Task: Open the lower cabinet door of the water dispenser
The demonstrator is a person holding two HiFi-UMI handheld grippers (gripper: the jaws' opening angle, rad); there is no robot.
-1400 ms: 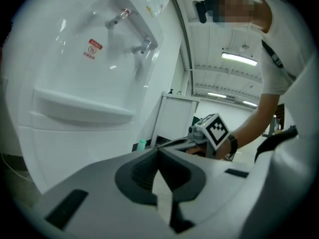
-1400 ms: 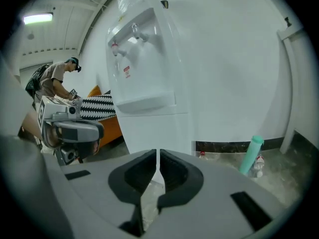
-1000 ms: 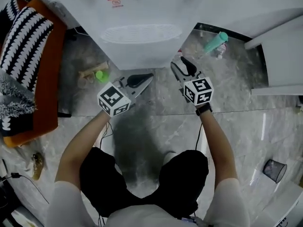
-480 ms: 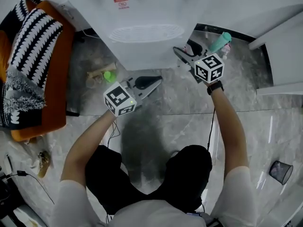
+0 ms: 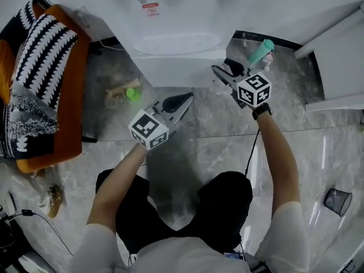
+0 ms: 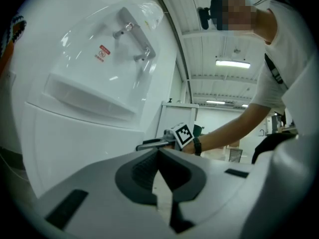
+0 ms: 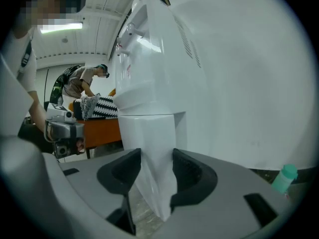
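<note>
Both grippers raised since earlier frame; right gripper brought to right front corner of dispenser. Door seen shut, its corner edge between right fingers, which are closing; firm bite not yet seen. Left gripper held clear in front, fingers pressed together, empty.

Risks:
- cabinet corner pinched instead of door edge, door not freed
- shallow bite slipped off on pull
- unbraced dispenser dragged by hard pull
</note>
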